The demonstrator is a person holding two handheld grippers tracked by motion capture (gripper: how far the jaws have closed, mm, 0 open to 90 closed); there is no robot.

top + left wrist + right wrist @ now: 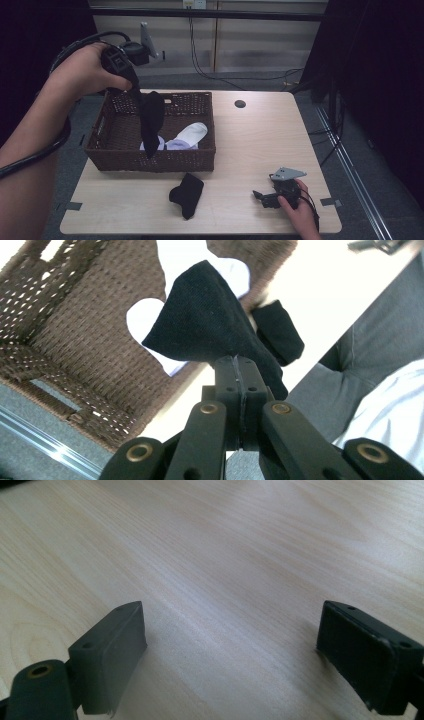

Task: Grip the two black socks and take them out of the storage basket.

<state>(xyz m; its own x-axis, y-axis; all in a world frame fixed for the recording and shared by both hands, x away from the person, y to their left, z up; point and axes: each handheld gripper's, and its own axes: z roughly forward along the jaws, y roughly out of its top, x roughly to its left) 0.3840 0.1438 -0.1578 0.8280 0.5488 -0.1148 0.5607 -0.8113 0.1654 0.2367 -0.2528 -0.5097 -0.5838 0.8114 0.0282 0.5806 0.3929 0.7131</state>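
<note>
— Why does the left gripper [134, 90] hang a limp black sock [151, 120] over the dark brown woven basket [150, 162]?

— Its jaws pinch the cuff, seemingly lifting it out; white socks [192, 134] lie inside, another black sock [187, 194] on the pale wooden table [260, 140].

— The right gripper [267, 197]?

— Resting there, jaws spread wide, holding nothing.

In the high view, the light socks [187, 137] in the basket [105, 150] are partly covered by the hanging black sock [150, 120], so their number cannot be told. The jaw tips of the left gripper [134, 92] are hidden by that sock's cloth. The left forearm is cut off by the left and bottom edges. In the left gripper view, the second black sock [280, 332] is half hidden behind the held one, and the basket is cut off by the top and left edges.
</note>
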